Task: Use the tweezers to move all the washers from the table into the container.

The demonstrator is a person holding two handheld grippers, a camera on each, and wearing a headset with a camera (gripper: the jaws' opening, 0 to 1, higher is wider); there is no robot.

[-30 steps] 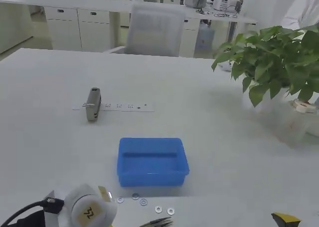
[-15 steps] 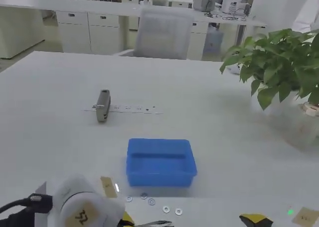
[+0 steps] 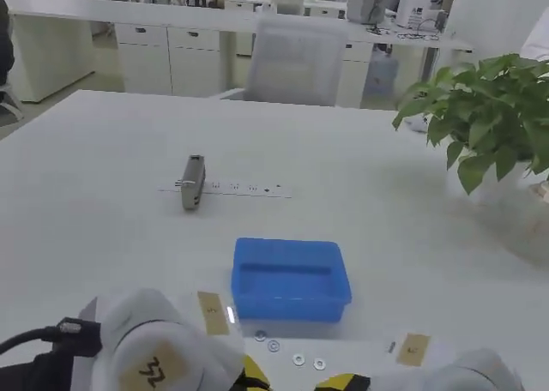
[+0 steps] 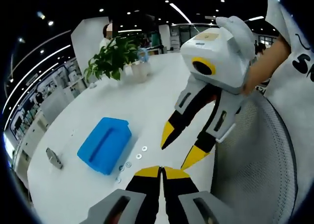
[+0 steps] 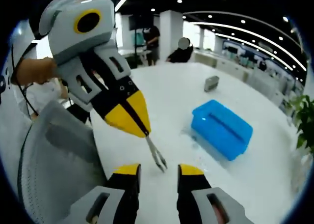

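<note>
A blue container (image 3: 292, 279) sits on the white table (image 3: 103, 228). Several small washers (image 3: 274, 346) lie in a row just in front of it, also seen as washers (image 4: 139, 156) beside the container (image 4: 104, 144). My left gripper (image 5: 140, 128) is shut on thin metal tweezers (image 5: 157, 156), whose tips point down at the table edge. Its jaws (image 4: 161, 171) are pressed together. My right gripper (image 5: 159, 170) is open, its jaws on either side of the tweezer tips. It appears again as the right gripper (image 4: 175, 154). Both gripper bodies fill the bottom of the head view.
A leafy potted plant (image 3: 493, 125) stands at the right. A grey adapter (image 3: 193, 182) sits on a power strip behind the container. An office chair (image 3: 296, 61) is at the far edge, and a mesh chair back (image 4: 260, 160) is beside the grippers.
The head camera has shifted. My right gripper has come in from the lower right and now sits close to the left gripper's tip. The container and washers stay put.
</note>
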